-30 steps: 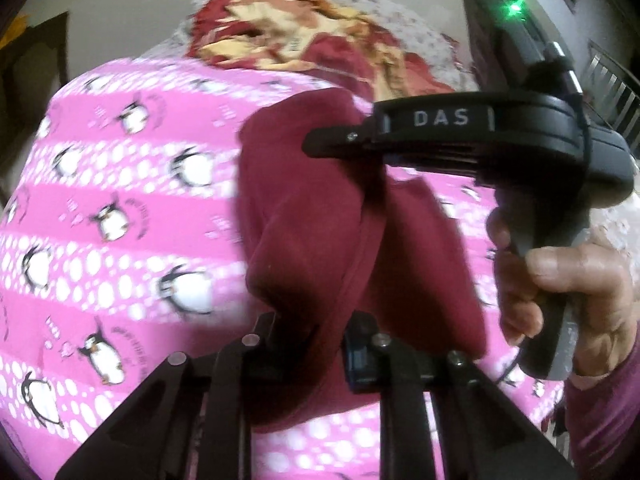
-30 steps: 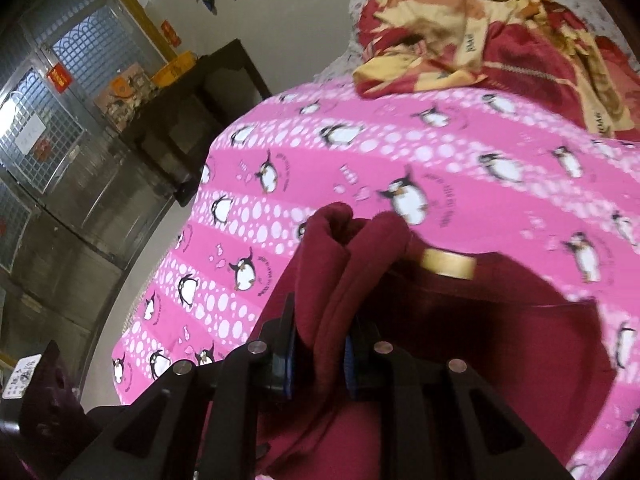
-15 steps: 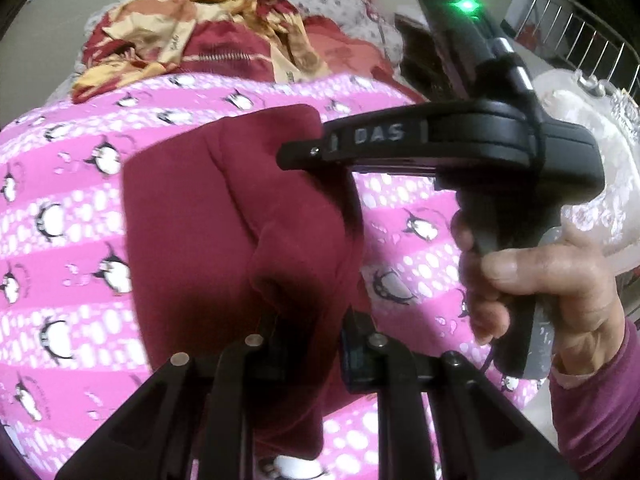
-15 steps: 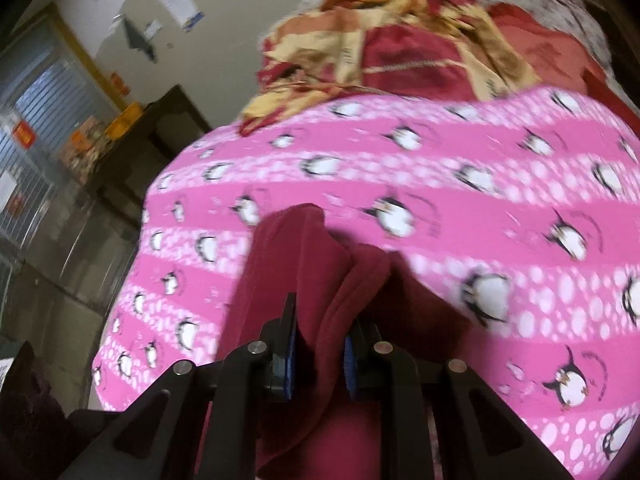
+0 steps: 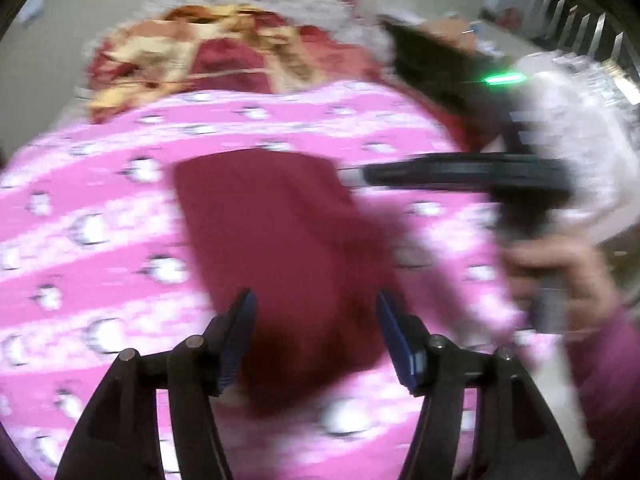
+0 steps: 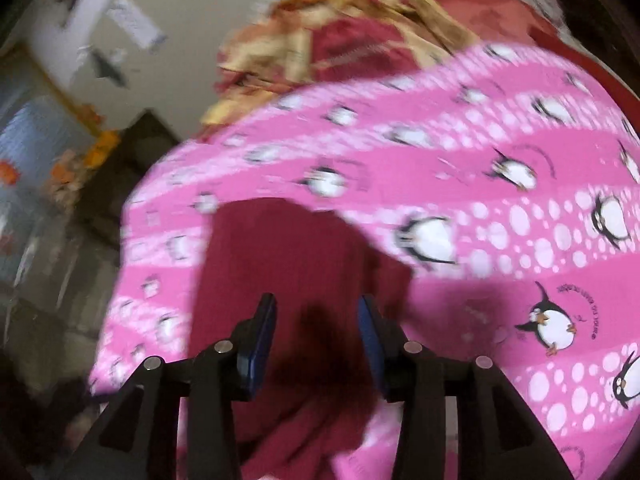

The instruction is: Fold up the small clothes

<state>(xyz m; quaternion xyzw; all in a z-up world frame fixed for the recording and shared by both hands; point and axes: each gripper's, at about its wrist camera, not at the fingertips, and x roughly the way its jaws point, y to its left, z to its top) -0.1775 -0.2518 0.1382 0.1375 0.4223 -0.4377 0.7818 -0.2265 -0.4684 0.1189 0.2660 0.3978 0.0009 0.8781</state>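
Observation:
A dark red small garment (image 5: 288,248) lies folded flat on the pink penguin-print blanket (image 5: 100,208). My left gripper (image 5: 314,308) is open just above its near edge, holding nothing. The right gripper's body (image 5: 460,174) shows at the right of the left wrist view, held by a hand. In the right wrist view the same garment (image 6: 288,264) lies on the blanket (image 6: 500,208), and my right gripper (image 6: 318,314) is open over its near part, empty. Both views are motion-blurred.
A heap of red and yellow patterned cloth (image 5: 208,52) lies at the far end of the bed, also in the right wrist view (image 6: 340,40). A dark cabinet (image 6: 120,168) and the floor lie off the bed's left edge. A white lace cover (image 5: 568,128) lies at right.
Both grippers opened and let go of the dark red garment, which now lies flat on the blanket. Both grippers have pulled back a little.

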